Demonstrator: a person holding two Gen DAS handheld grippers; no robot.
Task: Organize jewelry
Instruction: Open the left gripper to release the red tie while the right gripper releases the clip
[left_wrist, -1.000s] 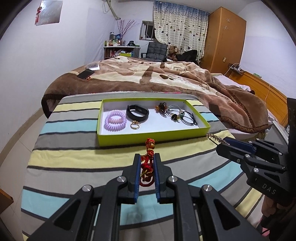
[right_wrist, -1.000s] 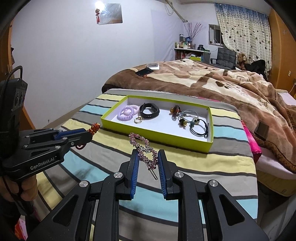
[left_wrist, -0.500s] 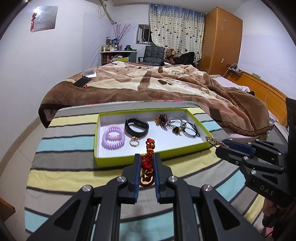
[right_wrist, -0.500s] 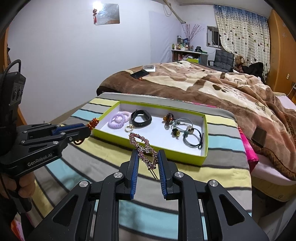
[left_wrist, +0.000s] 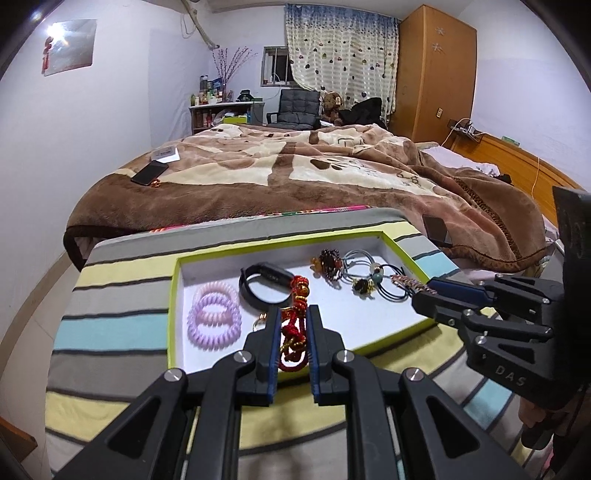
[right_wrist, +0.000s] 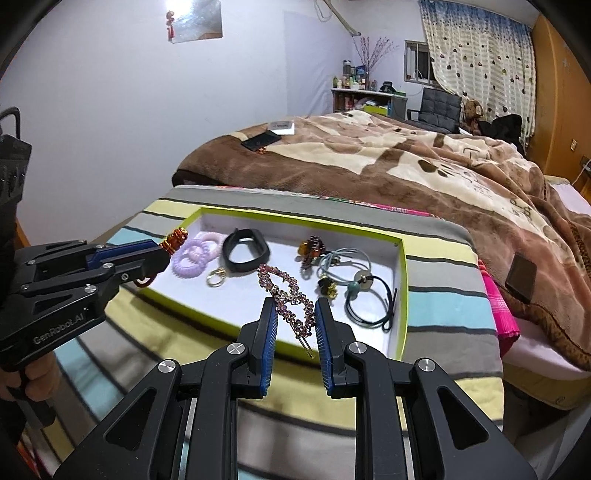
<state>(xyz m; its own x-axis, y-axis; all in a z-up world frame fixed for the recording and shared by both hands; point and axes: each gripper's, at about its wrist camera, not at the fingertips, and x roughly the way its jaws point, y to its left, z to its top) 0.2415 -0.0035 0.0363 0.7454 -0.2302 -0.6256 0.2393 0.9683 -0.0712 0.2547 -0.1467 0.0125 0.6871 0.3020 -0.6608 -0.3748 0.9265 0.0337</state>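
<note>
Now left tongs (left_wrist: 292, 325) pinching red charm (left_wrist: 295, 328), right tongs (right_wrist: 295, 317) pinching hairclip (right_wrist: 286, 299), over tray (right_wrist: 402, 295).

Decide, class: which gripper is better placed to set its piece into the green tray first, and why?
Probably the right gripper: its rhinestone hair clip hangs over bare tray floor. The left gripper's red knotted bracelet hovers near the gold ring.

Tray (right_wrist: 402, 273) on table (right_wrist: 443, 258), bed (right_wrist: 406, 166) behind, coil ties (right_wrist: 194, 254) in tray's left end, elastics (right_wrist: 365, 291) right.
</note>
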